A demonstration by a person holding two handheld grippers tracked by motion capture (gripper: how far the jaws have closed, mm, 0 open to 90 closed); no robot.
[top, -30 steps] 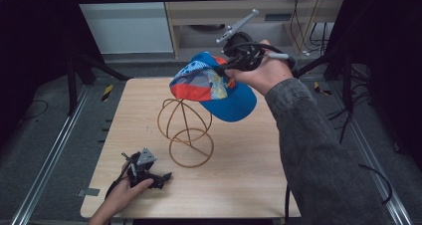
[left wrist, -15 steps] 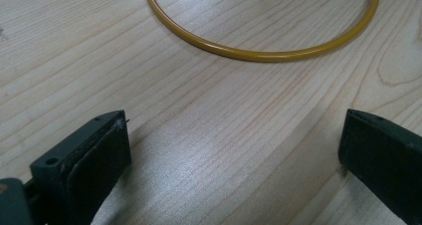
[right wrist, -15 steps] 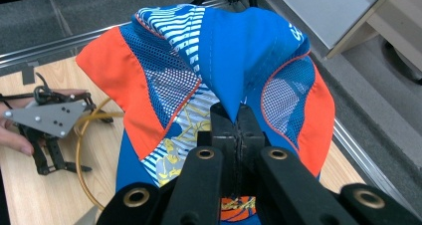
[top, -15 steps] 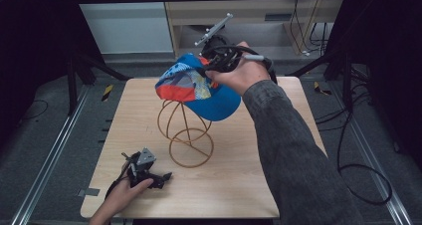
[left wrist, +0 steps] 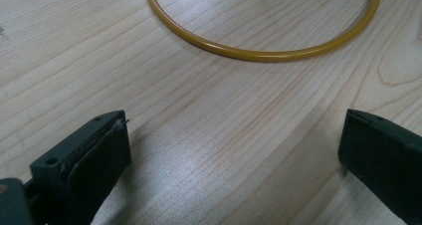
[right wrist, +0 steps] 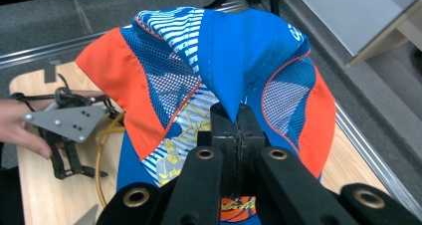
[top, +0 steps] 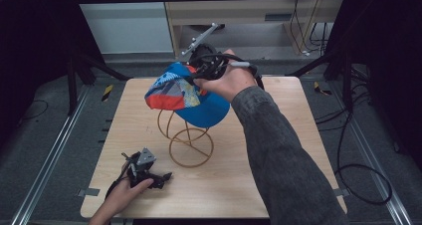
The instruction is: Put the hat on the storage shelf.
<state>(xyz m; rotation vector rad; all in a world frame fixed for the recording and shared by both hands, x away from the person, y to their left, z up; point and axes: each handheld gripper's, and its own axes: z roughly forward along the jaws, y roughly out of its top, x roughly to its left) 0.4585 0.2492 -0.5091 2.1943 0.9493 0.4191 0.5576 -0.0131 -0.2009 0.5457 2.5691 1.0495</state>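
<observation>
A blue, orange and white cap [top: 186,96] hangs over the top of a yellow wire hat stand [top: 189,143] in the middle of the wooden table [top: 278,150]. My right gripper [top: 196,75] is shut on the cap, pinching a fold of its blue crown [right wrist: 234,60] between its jaws [right wrist: 238,123]. My left gripper [top: 164,176] rests on the table at the front left, held by a hand, its jaws open and empty. In the left gripper view the stand's round base ring [left wrist: 259,53] lies just ahead of the open jaws [left wrist: 234,155].
Metal rails [top: 47,165] run along both sides of the table. Cables [top: 358,175] lie on the floor at the right. A low cabinet [top: 259,16] stands behind the table.
My right hand has carried the cap leftward and slightly down, so it now sits over the top of the wire stand. The left gripper has stayed put.
</observation>
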